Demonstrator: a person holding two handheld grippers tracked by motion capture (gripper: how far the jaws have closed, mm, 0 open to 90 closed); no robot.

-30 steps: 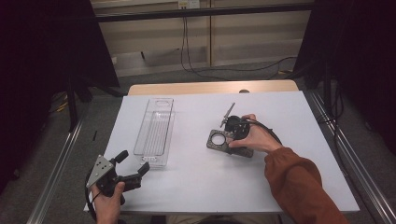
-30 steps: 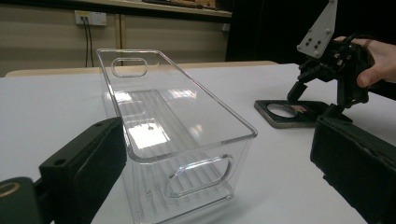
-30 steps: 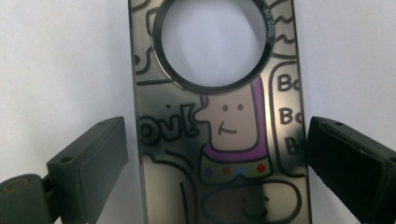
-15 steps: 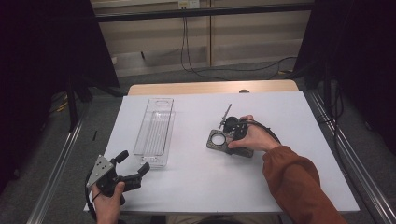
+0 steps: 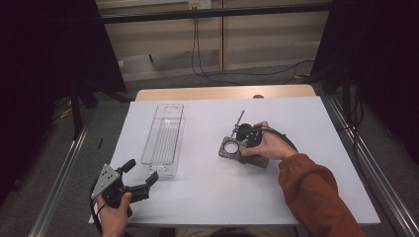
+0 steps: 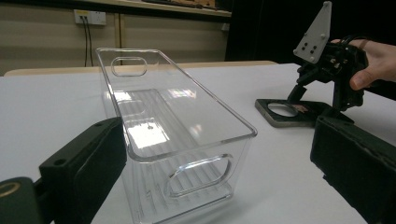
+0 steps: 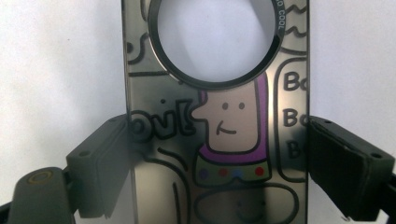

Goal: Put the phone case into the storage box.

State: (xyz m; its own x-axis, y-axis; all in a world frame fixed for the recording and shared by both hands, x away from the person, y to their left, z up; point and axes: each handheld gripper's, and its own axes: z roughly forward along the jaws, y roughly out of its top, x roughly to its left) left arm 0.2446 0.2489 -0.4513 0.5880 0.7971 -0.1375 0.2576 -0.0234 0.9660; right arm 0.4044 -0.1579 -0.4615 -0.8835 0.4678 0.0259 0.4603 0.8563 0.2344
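A dark, glossy phone case [image 5: 230, 147] with a round hole and a cartoon figure lies flat on the white table, right of centre. My right gripper [image 5: 241, 140] is held over it. In the right gripper view the case [image 7: 233, 126] runs between the two jaws of this gripper [image 7: 219, 163], which stand wide apart, one at each long edge. A clear plastic tray [image 5: 163, 133] lies left of centre, lengthwise. My left gripper [image 5: 142, 170] is open just before the tray's near end. From there I look along the tray [image 6: 187, 93] towards the case [image 6: 285, 112] and the right gripper [image 6: 334, 70].
The white table top [image 5: 306, 113] has bare room at the front, the back and the far right. Metal rails [image 5: 59, 173] run along both sides of the table. Cables [image 5: 207, 64] hang on the wall behind it.
The right forearm has drifted slightly to the left over the case. The left gripper, the tray and the case have not moved.
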